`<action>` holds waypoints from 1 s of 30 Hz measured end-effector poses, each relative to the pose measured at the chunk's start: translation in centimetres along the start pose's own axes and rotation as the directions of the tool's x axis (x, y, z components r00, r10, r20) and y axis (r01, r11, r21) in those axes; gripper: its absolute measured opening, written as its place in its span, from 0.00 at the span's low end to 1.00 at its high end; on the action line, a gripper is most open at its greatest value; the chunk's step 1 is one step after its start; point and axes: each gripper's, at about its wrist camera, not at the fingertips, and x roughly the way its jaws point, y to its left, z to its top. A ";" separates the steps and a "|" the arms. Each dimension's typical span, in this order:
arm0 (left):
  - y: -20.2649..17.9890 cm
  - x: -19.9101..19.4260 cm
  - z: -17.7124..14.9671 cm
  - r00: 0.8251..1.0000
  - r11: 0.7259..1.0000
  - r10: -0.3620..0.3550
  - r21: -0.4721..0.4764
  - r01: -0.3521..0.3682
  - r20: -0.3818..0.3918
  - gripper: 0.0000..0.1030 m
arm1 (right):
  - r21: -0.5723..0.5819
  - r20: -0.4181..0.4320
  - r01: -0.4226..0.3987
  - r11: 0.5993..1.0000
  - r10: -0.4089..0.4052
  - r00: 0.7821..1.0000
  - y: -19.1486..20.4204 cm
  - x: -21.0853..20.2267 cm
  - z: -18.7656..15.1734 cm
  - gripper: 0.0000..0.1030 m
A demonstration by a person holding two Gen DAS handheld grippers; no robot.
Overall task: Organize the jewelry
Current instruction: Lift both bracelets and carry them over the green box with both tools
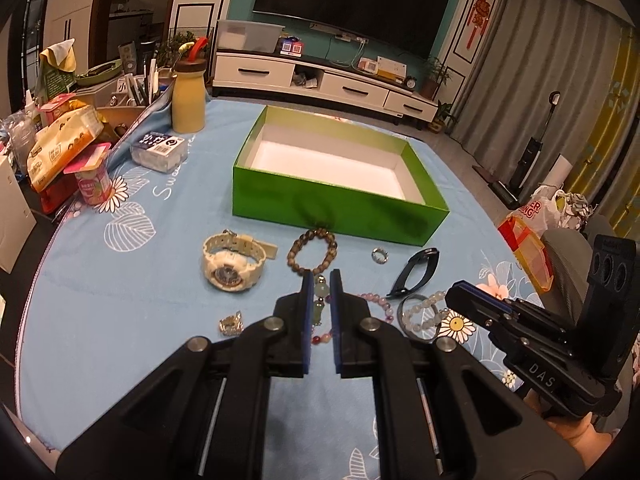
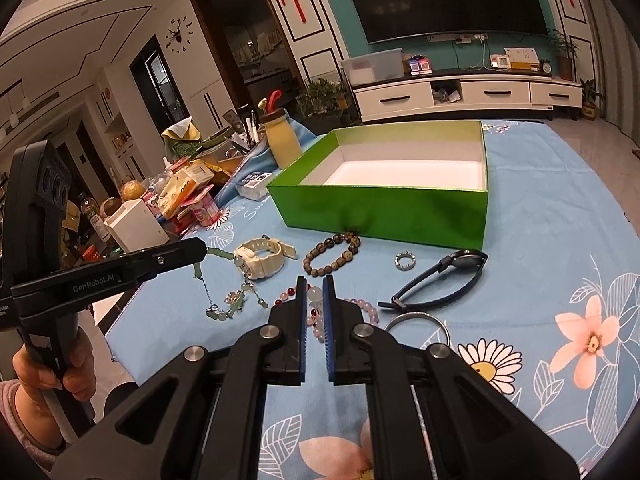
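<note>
Two grippers over the blue cloth (image 2: 560,216): left gripper (image 1: 321,276) clenched on a jade bead strand (image 2: 218,255), lifted and dangling; right gripper (image 2: 315,280) pinching a white bead bracelet (image 2: 316,292). Beyond, cream watch (image 1: 234,260), brown bracelet (image 1: 312,250), ring (image 1: 379,256), then open green box (image 1: 340,204).

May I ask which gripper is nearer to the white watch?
Left. The left gripper sits beside the white watch; the right gripper is farther off, over the pink bracelet.

Left tool (image 2: 205,249) gripping jade necklace (image 2: 236,276)
</note>
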 end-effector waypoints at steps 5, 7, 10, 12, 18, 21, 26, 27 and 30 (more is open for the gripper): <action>-0.3 -0.1 0.6 1.000 1.000 -0.008 0.005 0.008 0.010 0.07 | 0.002 0.005 0.000 1.000 0.000 1.000 -0.1 0.1 0.2 0.07; -0.4 -0.1 0.8 1.000 1.000 -0.011 0.008 0.011 0.013 0.07 | 0.001 0.008 0.002 1.000 -0.002 1.000 -0.1 0.1 0.4 0.07; -0.6 -0.1 1.0 1.000 1.000 -0.016 0.011 0.015 0.015 0.07 | 0.001 0.013 0.003 1.000 -0.003 1.000 -0.1 0.0 0.6 0.07; -0.8 0.0 1.2 1.000 1.000 -0.019 0.013 0.019 0.015 0.07 | -0.001 0.019 0.002 1.000 -0.002 1.000 0.0 0.0 0.9 0.07; -1.0 0.1 2.1 0.999 0.999 -0.033 0.016 0.033 0.021 0.07 | -0.007 0.040 0.001 1.000 0.000 0.999 0.0 -0.2 1.8 0.07; -1.1 0.0 2.7 0.999 0.999 -0.038 0.018 0.037 0.033 0.07 | -0.011 0.049 0.000 1.000 0.000 0.999 0.0 -0.3 2.3 0.07; -1.3 0.2 3.6 0.998 0.999 -0.038 0.022 0.037 0.044 0.07 | -0.019 0.063 0.002 1.000 -0.001 0.998 0.0 -0.1 3.1 0.07; -1.3 0.3 3.6 0.998 0.999 -0.038 0.021 0.037 0.041 0.07 | -0.020 0.065 0.003 1.000 -0.001 0.998 -0.1 -0.1 3.2 0.07; -1.3 0.7 4.1 0.998 0.999 -0.041 0.017 0.040 0.038 0.07 | -0.020 0.076 0.001 1.000 0.000 0.997 -0.3 -0.1 3.7 0.07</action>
